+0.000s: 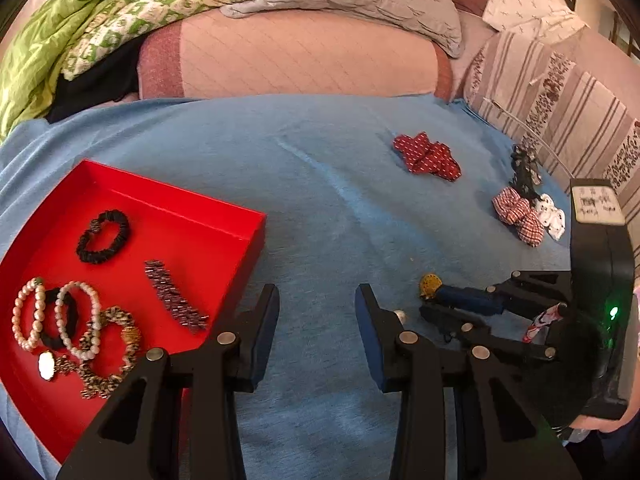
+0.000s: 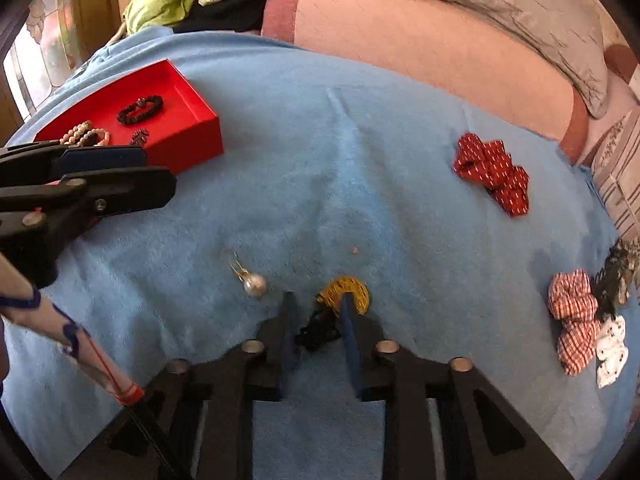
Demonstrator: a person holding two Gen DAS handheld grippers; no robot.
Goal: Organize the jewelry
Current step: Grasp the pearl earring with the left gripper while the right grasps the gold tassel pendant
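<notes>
Roughly half done, by my estimate. Bed under blue blanket [image 1: 320,184]. Red tray [image 1: 168,216] at left already held bracelets, black scrunchie [image 1: 103,236] and a beaded clip. Still loose on the blanket: red scrunchie [image 2: 492,172], checked scrunchie [image 2: 572,320], pearl earring [image 2: 254,283], gold earring [image 2: 347,295]. Left tool [image 1: 318,300] stood wide, empty, beside the tray. Right tool [image 2: 318,312] was narrowed around the gold earring; closure uncertain. Earring's long axis ran away from the camera, gold disc foremost, dark end nearer.
</notes>
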